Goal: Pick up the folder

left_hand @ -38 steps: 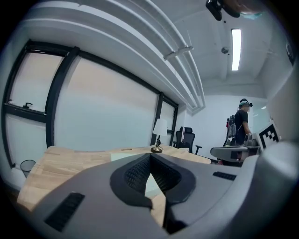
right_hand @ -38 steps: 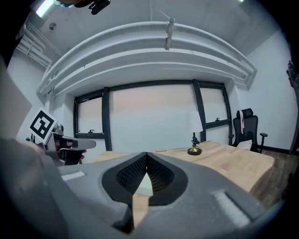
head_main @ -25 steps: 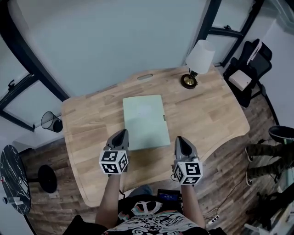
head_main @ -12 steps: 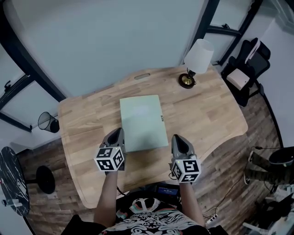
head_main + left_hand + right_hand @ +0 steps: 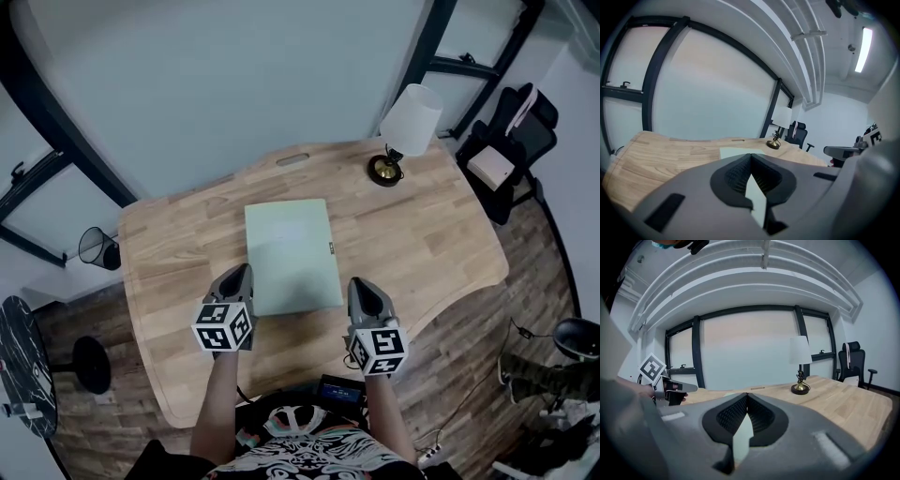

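A pale green folder (image 5: 291, 255) lies flat and closed in the middle of the wooden table (image 5: 187, 281). In the head view my left gripper (image 5: 239, 270) hovers just left of the folder's near left corner, shut and empty. Just right of the near right corner, my right gripper (image 5: 359, 281) is also shut and holds nothing. The left gripper view shows the left gripper (image 5: 750, 157) with jaws together and the folder (image 5: 733, 152) beyond them. The right gripper (image 5: 747, 395) has its jaws meeting at the tips.
A table lamp (image 5: 403, 131) with a white shade and brass foot stands at the table's far right corner. A black office chair (image 5: 511, 131) is to the right. A wire wastebasket (image 5: 94, 247) sits on the floor at the left. A window wall runs behind the table.
My left gripper has drifted a little left and toward me, off the folder's near left corner. The right gripper has stayed about where it was. The folder has not moved.
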Tool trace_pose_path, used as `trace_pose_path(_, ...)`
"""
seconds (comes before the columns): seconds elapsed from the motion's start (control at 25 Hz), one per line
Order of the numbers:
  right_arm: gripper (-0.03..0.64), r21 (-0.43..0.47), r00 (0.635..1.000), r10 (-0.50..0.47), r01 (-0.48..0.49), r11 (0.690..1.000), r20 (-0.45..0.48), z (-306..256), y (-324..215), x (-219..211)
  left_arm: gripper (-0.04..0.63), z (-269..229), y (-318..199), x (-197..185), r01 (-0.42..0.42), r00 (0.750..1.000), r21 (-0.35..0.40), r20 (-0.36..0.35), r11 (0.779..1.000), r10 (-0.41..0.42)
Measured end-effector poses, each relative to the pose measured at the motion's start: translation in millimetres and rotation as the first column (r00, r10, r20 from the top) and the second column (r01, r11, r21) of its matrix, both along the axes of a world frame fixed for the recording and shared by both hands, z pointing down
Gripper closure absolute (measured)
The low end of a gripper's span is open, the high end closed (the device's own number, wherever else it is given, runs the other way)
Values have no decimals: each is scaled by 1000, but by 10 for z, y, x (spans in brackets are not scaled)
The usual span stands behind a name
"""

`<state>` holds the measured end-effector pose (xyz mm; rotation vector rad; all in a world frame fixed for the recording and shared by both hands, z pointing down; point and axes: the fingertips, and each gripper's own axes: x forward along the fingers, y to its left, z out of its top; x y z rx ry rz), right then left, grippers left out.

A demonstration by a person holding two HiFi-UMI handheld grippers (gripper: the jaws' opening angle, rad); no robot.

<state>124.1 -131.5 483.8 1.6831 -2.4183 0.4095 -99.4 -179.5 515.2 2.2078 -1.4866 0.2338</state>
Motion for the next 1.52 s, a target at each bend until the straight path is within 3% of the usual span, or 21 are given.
trace_pose_path(0.28, 613, -42, 999, -6, 8, 999, 37, 197, -161, -10, 594, 162, -124, -28, 3, 1000, -19, -29, 1000, -4)
trace_pose_path(0.52, 601, -116, 999, -35, 39, 993, 37, 461, -278, -54, 592, 457, -148, -13, -26, 1000, -97, -1, 995, 26)
trace_pose_path(0.84, 584, -189, 999, -39, 44, 981, 28, 800, -532, -95, 489, 768, -257, -39, -43, 999, -176, -18, 983, 41)
trace_pose_path(1.0, 544, -236, 997, -82, 77, 969, -10, 990, -665, -163, 460, 913, -264, -43, -63, 998, -220, -35, 973, 57)
trace_pose_path(1.24, 406, -310, 997, -80, 77, 948, 5, 1259, -906, -134, 417, 1055, -342, -52, -48, 992, -253, -126, 966, 16)
trace_pose_path(1.52, 353, -399, 992, -56, 98, 912, 115, 1512, -1087, -179, 367, 1208, -406, -84, -33, 985, -290, -171, 957, -18)
